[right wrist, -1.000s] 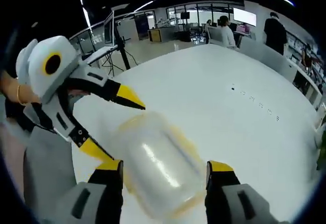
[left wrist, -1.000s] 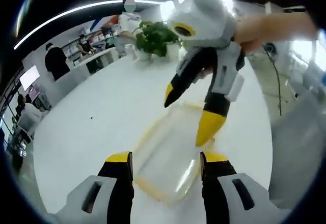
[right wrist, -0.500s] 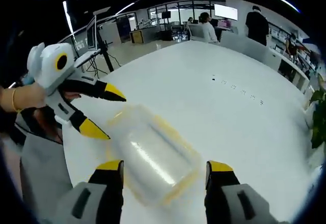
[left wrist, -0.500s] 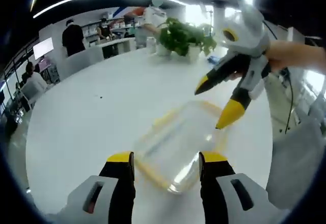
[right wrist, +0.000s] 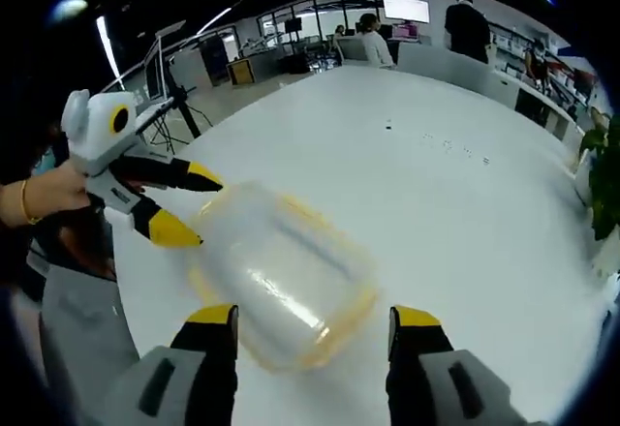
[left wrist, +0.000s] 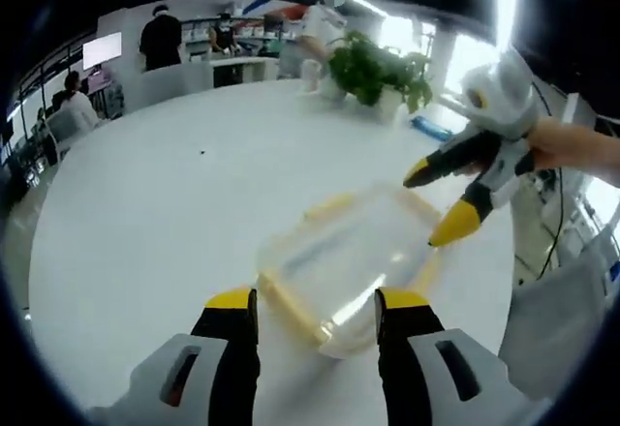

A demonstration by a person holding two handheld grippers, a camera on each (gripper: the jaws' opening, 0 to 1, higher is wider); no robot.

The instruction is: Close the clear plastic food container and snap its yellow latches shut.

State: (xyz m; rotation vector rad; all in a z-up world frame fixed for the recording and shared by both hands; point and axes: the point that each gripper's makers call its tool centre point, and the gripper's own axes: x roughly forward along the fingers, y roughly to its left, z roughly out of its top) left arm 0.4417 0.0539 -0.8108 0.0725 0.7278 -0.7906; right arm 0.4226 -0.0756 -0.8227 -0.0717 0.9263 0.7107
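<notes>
Container (left wrist: 344, 257) sits on the white table (left wrist: 145, 213), lid on top, yellow trim around its rim; in the right gripper view the same container (right wrist: 281, 286) lies just beyond the jaws, near the table's left edge. Left gripper (left wrist: 315, 305) has jaws spread, nothing between them, hovering just short of the container's near end. Right gripper (right wrist: 310, 319) likewise spread and empty, facing the container from the opposite side; it appears in the left gripper view at far right, its yellow tips close to the container's far right corner. Neither tool touches the box as far as can be judged. Lid looks seated, so the step in hand is probably the latches. To do it well: steady one end with one gripper, bring the other's jaw tip onto a latch flap and press it down and inward toward the wall until it catches, then repeat on the remaining sides; push square to the flap so the light box does not skid on the smooth table. Hard to make out: motion blur and clear plastic smear the yellow trim, so individual latches cannot be told apart, nor whether any is already snapped. Whether anything is inside cannot be seen. People and a potted plant (left wrist: 373, 68) stand far off.
</notes>
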